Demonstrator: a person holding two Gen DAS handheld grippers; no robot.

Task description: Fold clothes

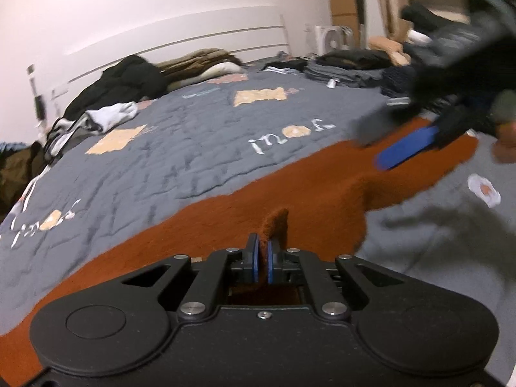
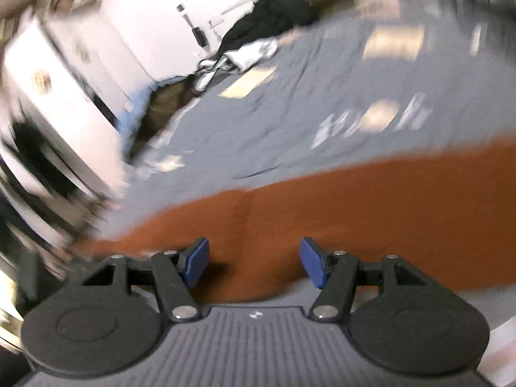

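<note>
A rust-orange knit garment (image 1: pixel 290 190) lies spread on a grey quilted bedspread (image 1: pixel 167 148). My left gripper (image 1: pixel 263 253) is shut on a pinched fold of the orange garment, which sticks up between its blue pads. My right gripper (image 1: pixel 403 148) shows blurred at the right of the left wrist view, just above the garment's far end. In the right wrist view the right gripper (image 2: pixel 254 264) is open and empty, its blue pads wide apart over the orange garment (image 2: pixel 354 213). That view is motion-blurred.
A pile of black and white clothes (image 1: pixel 109 96) lies at the bed's far left by the white headboard (image 1: pixel 180 35). Stacks of folded dark clothes (image 1: pixel 348 64) sit at the far right. A white fan (image 1: pixel 330 40) stands behind them. White furniture (image 2: pixel 64 103) stands left of the bed.
</note>
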